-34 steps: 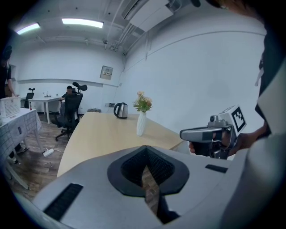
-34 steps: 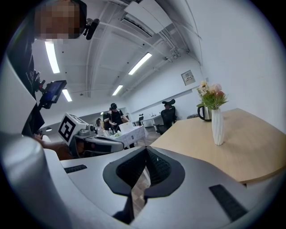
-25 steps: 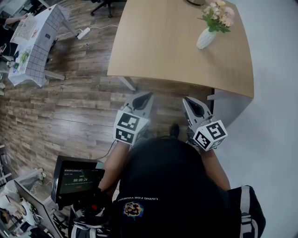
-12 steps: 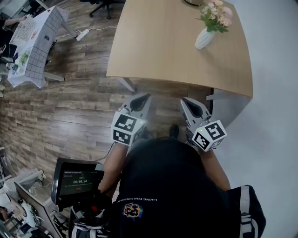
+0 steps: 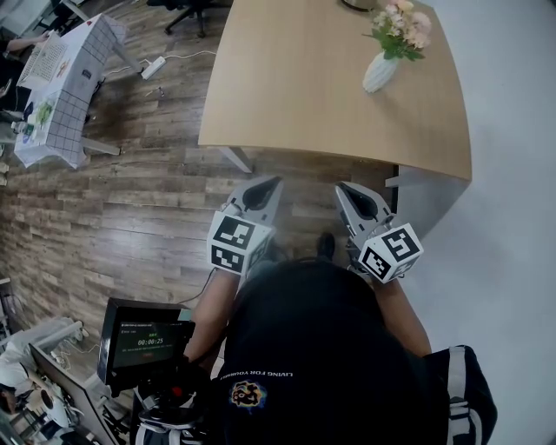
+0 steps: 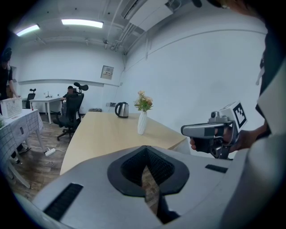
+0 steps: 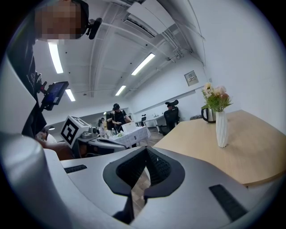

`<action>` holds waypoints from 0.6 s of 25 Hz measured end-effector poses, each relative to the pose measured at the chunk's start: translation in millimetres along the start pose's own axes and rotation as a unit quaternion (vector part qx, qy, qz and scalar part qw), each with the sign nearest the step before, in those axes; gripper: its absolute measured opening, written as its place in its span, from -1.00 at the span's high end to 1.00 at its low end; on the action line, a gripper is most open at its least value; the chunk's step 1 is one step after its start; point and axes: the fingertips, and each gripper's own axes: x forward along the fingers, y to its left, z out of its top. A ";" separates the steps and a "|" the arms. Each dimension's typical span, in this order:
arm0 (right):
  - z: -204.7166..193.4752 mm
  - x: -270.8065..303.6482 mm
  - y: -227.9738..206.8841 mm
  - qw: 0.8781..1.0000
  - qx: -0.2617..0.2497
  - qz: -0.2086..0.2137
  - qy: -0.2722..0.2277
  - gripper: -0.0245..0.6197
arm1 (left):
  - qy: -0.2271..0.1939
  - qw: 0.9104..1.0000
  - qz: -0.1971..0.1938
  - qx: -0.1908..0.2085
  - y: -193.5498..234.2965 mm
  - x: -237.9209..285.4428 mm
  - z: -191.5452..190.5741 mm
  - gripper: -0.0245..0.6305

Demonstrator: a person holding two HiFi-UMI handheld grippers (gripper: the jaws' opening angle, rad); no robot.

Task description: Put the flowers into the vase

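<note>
The pale wood bench [image 5: 295, 87] stands on a plank floor [image 5: 130, 200] beside a white wall [image 5: 512, 191]. A cloth-covered table [image 5: 65, 87] sits well apart at the left. Near the bench's far right corner the white vase [image 5: 380, 71] stands upright, its long axis vertical. The flowers [image 5: 400, 24] are in it, blooms pointing up. A kettle [image 6: 122, 109] stands behind it. The left tool [image 5: 268, 184] and right tool [image 5: 347, 189] hover short of the bench, each pressed together on nothing.

The person wears a black short-sleeved T-shirt [image 5: 317, 335] with white lettering [image 5: 256, 374] above a round multicoloured emblem [image 5: 248, 392]; the left gripper [image 5: 271, 182] and right gripper [image 5: 346, 189] are grey shells with black ribbed pads [image 6: 157, 163], each bearing a white marker cube [image 5: 234, 243] with black squares
</note>
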 end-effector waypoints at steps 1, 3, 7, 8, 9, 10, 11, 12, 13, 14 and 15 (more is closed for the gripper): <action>-0.8 0.3 -0.7 1.000 -0.001 -0.001 0.002 0.87 | 0.000 1.000 0.002 0.000 0.7 -0.3 -0.7 0.93; -1.6 0.8 -1.6 1.000 0.000 -0.002 0.003 0.87 | 0.000 1.000 0.005 0.000 1.8 -0.9 -0.7 0.93; -1.8 2.3 -2.0 1.000 -0.004 0.000 0.004 0.87 | 0.001 1.000 0.007 0.001 2.0 -1.0 -0.8 0.93; -1.9 2.9 -1.9 1.000 -0.005 0.001 0.004 0.87 | 0.003 1.000 0.008 0.000 2.0 -1.0 -1.8 0.93; -2.0 3.5 -1.7 1.000 -0.006 0.002 0.005 0.87 | 0.004 1.000 0.008 0.000 1.9 -1.0 -2.5 0.93; -2.0 4.1 -1.4 1.000 -0.007 0.003 0.005 0.87 | 0.003 1.000 0.008 0.000 1.8 -0.9 -2.2 0.93; -2.1 4.8 -0.8 1.000 -0.008 0.004 0.005 0.87 | 0.001 1.000 0.008 0.001 1.7 -0.8 -1.3 0.93; -2.3 5.2 0.0 1.000 -0.009 0.005 0.006 0.87 | 0.000 1.000 0.008 0.002 1.6 -0.9 -0.7 0.93; -2.4 5.5 0.6 1.000 -0.010 0.006 0.006 0.87 | -0.001 1.000 0.008 0.003 1.6 -1.0 -0.6 0.93; -2.5 5.5 0.8 1.000 -0.011 0.006 0.006 0.87 | -0.001 1.000 0.009 0.002 1.7 -1.1 -0.7 0.93; -2.4 5.5 0.7 1.000 -0.011 0.007 0.007 0.87 | -0.001 1.000 0.010 0.002 2.0 -1.1 -1.1 0.93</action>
